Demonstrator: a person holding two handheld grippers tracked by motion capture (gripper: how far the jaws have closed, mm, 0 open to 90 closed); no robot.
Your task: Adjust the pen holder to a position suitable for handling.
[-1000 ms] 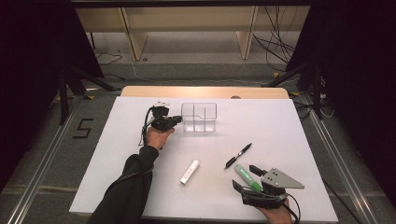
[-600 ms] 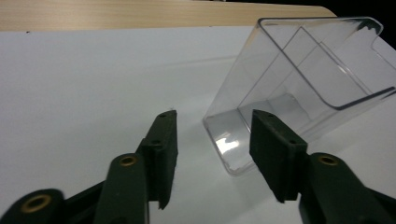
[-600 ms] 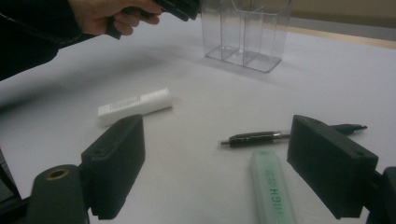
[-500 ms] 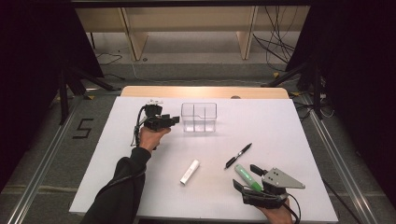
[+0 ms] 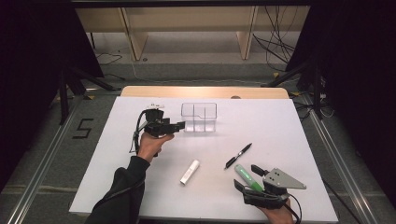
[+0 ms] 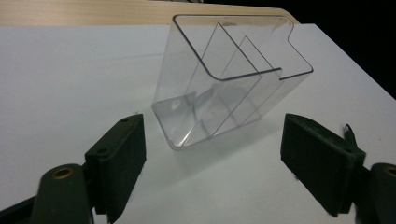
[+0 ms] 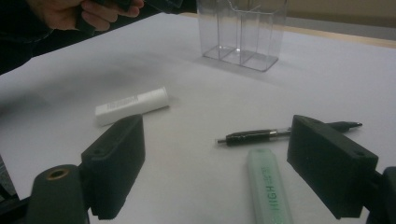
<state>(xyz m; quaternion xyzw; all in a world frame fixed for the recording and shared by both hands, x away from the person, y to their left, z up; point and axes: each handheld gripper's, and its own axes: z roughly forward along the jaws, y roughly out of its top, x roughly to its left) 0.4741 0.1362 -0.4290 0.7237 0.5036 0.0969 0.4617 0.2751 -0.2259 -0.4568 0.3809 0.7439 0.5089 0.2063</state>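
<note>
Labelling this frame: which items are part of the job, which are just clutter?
In the job: clear organizer, left gripper open beside it; highlighter between the open right gripper jaws.
Lying about: pen, white tube.

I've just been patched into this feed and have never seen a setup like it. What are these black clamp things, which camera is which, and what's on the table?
There is no robot arm: a person holds a two-jaw clamp in each hand. The high view looks down on the white table. The other two pictures come from cameras riding on the clamps, looking out between their black jaws.

The left gripper sits beside the clear plastic organizer, which stands upright with dividers inside. Its jaws have just been opening and nothing is between them; the organizer stands a little ahead of them.

The right gripper rests near the table's front edge, jaws open, with the green highlighter lying between them, not clamped. Nearby lie a black pen and a white tube.
</note>
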